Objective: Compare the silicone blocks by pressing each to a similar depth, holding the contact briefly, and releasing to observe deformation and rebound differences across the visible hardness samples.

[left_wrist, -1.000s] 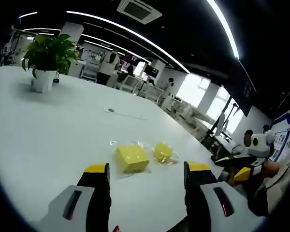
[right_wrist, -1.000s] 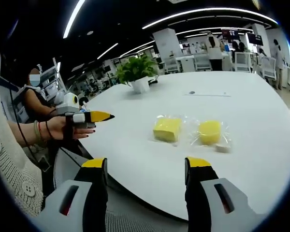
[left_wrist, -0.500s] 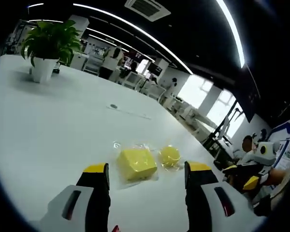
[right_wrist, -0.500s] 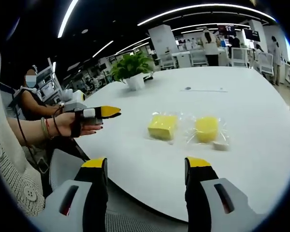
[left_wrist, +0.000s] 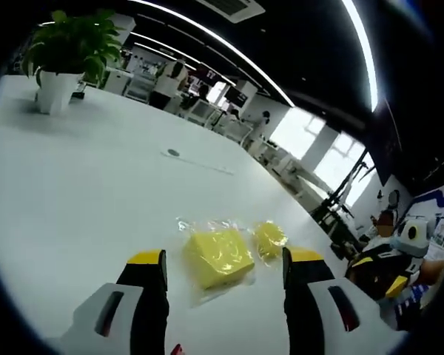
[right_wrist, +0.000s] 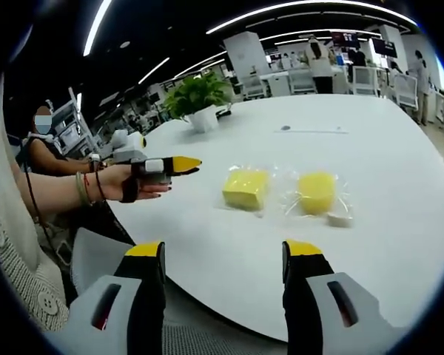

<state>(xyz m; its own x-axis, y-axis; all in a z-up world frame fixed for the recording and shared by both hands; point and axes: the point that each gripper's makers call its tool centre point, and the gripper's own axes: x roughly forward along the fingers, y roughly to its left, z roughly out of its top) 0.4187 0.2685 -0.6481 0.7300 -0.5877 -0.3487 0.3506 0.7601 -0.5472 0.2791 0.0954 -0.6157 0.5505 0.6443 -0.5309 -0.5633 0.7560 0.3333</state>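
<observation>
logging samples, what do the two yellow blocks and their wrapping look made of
Square yellow block and rounder yellow block: matte, opaque, probably silicone or foam; the look alone cannot settle it. Wrapping: thin clear plastic film, crinkled and glinting at its edges.

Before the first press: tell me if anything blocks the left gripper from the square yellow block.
Nothing visible does. Only bare white table lies between the left gripper and the square yellow block, which sits in its clear wrapper.

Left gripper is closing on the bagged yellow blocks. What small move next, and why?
Probably ease the left gripper forward and down onto the square yellow block, which lies in its clear bag between the open jaws, apparently untouched. The rounder block sits just beyond, so keep the press centered on the square one.
</observation>
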